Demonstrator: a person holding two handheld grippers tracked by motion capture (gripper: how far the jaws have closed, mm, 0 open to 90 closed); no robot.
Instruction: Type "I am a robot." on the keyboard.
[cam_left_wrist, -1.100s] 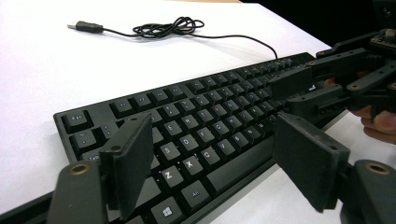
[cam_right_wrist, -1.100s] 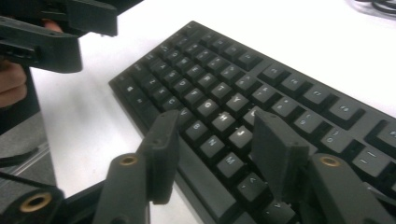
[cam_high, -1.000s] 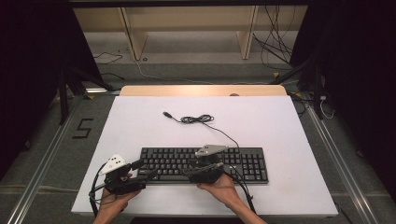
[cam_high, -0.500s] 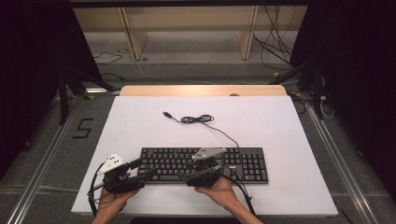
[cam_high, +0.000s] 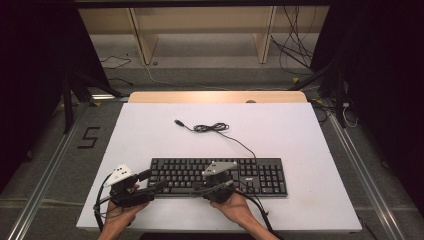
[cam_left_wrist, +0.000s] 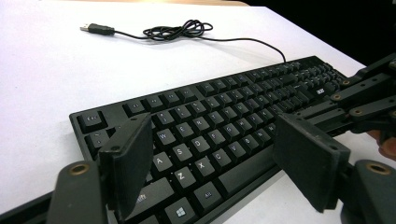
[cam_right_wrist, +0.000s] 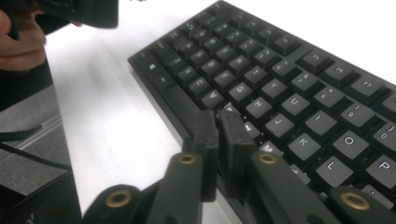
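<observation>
Hovering over the flat black plastic keyboard (cam_high: 218, 176) near the front edge of the white desk (cam_high: 310, 150), both tools look poised for key pressing. The right gripper (cam_right_wrist: 217, 122) has just clenched its jaws on nothing — tips above the bottom letter row. The left gripper (cam_left_wrist: 212, 154) gapes wide, idle.
</observation>
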